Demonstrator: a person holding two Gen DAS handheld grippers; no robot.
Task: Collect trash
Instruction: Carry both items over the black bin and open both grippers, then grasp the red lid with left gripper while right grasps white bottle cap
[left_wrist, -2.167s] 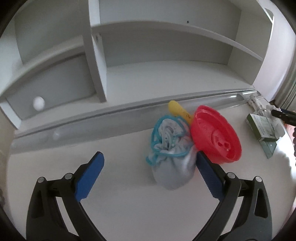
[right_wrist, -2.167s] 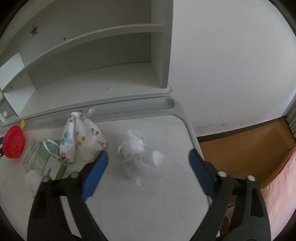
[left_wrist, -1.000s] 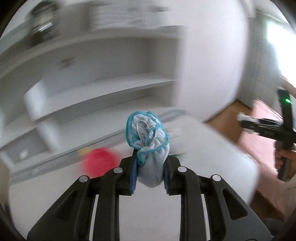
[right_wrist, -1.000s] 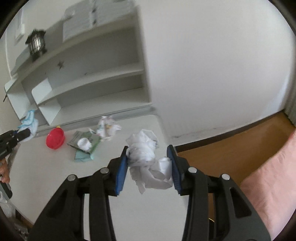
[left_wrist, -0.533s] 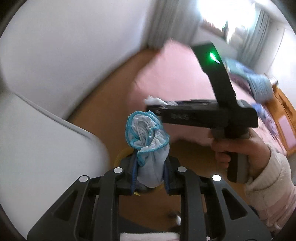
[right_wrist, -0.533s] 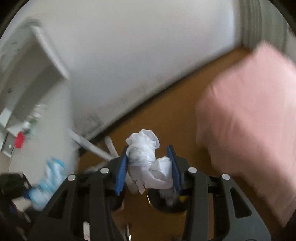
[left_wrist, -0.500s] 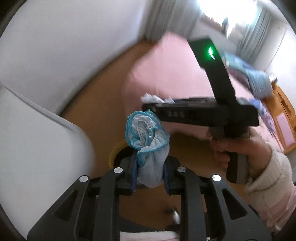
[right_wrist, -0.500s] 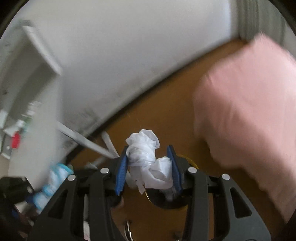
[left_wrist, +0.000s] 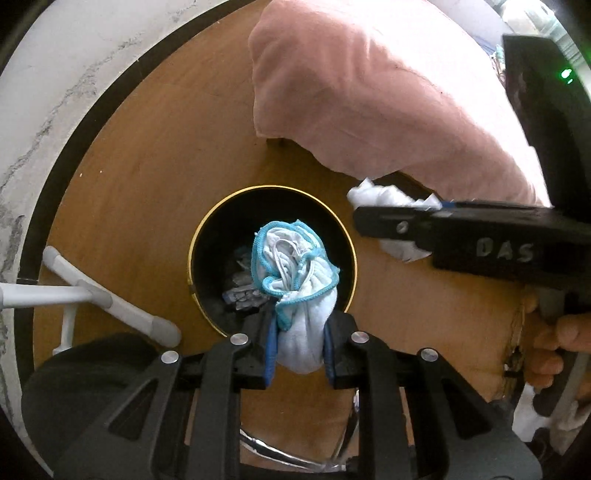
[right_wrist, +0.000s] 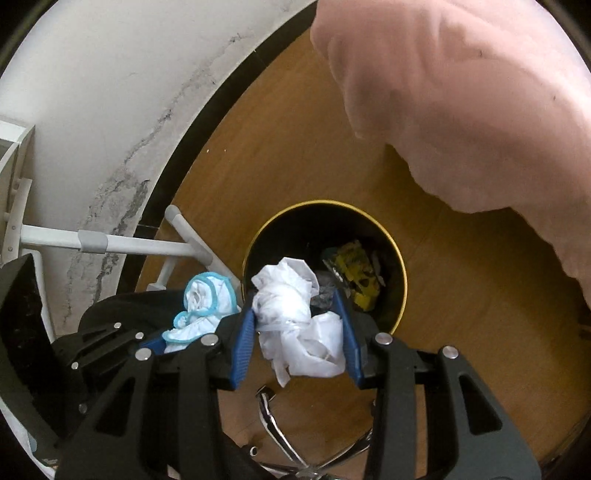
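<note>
The left gripper (left_wrist: 298, 347) pinches a soft, light blue-edged mask (left_wrist: 295, 273) over the bin (left_wrist: 207, 236); the right gripper (right_wrist: 298, 343) clamps crumpled white tissue (right_wrist: 295, 317), squashy, safely held mid-bundle.

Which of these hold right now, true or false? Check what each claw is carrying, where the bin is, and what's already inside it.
1. The left claw grips a blue-edged cloth bundle. True.
2. The right claw is empty. False: its pads clamp a crumpled white tissue wad.
3. The round black bin with a gold rim stands on the wooden floor. True.
4. The bin is empty. False: a yellow wrapper and some grey scraps lie inside.
5. The cloth bundle has already dropped into the bin. False: the left claw holds it over the opening.
6. A pink blanket hangs near the bin. True.
</note>
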